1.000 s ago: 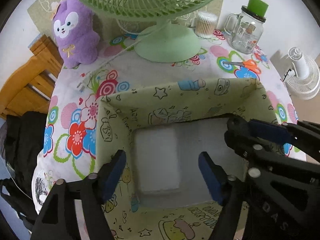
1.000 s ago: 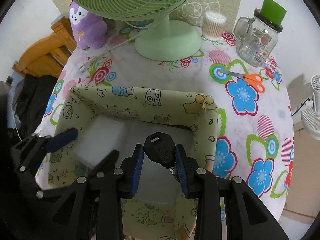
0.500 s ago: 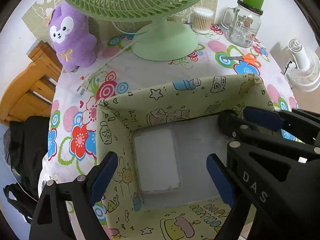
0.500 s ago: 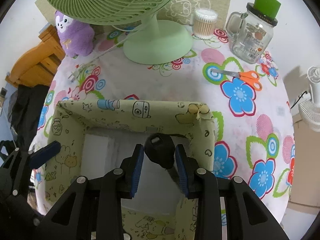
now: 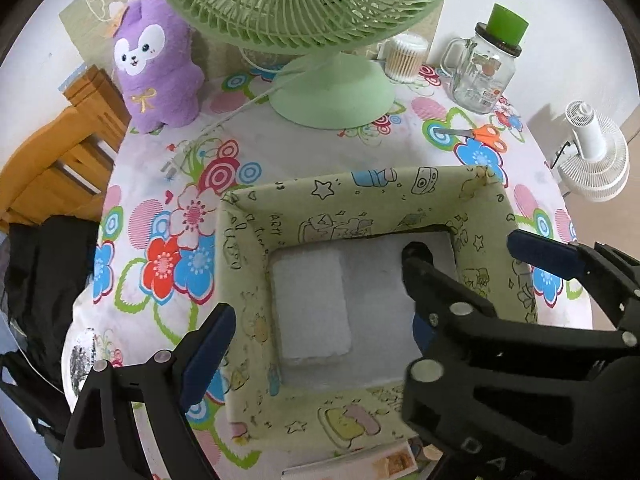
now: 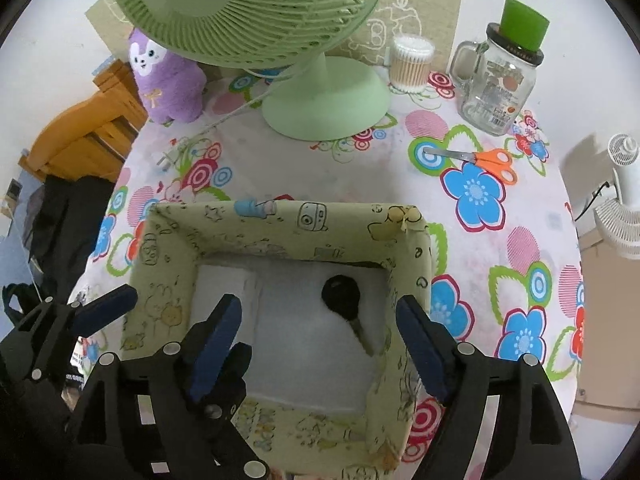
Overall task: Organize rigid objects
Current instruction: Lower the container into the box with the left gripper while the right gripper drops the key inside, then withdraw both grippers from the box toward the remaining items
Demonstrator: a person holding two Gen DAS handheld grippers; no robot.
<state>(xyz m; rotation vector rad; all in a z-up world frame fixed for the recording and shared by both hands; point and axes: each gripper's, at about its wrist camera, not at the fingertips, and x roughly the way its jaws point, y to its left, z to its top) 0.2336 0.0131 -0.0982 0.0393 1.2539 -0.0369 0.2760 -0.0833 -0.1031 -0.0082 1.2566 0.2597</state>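
Observation:
A green patterned storage box (image 6: pixel 280 216) (image 5: pixel 360 188) stands on the flowered table. A black car key (image 6: pixel 345 300) lies loose on its white floor, right of a white block (image 6: pixel 224 288) (image 5: pixel 310 300). My right gripper (image 6: pixel 320 336) is open above the box's near side, its jaws wide apart on either side of the key. My left gripper (image 5: pixel 316 344) is open and empty at the box's left side. The right gripper (image 5: pixel 480 280) crosses the left wrist view and hides most of the key and the left gripper's right finger.
A green desk fan (image 6: pixel 324 92), a purple plush (image 6: pixel 164 76), a cotton swab jar (image 6: pixel 412 60), a glass mug jar (image 6: pixel 500 80) and orange scissors (image 6: pixel 480 160) sit behind the box. A wooden chair (image 6: pixel 80 132) and a white floor fan (image 6: pixel 620 216) flank the table.
My right gripper opened and let the key go; the key now lies in the box. Both grippers drew back and up from the box.

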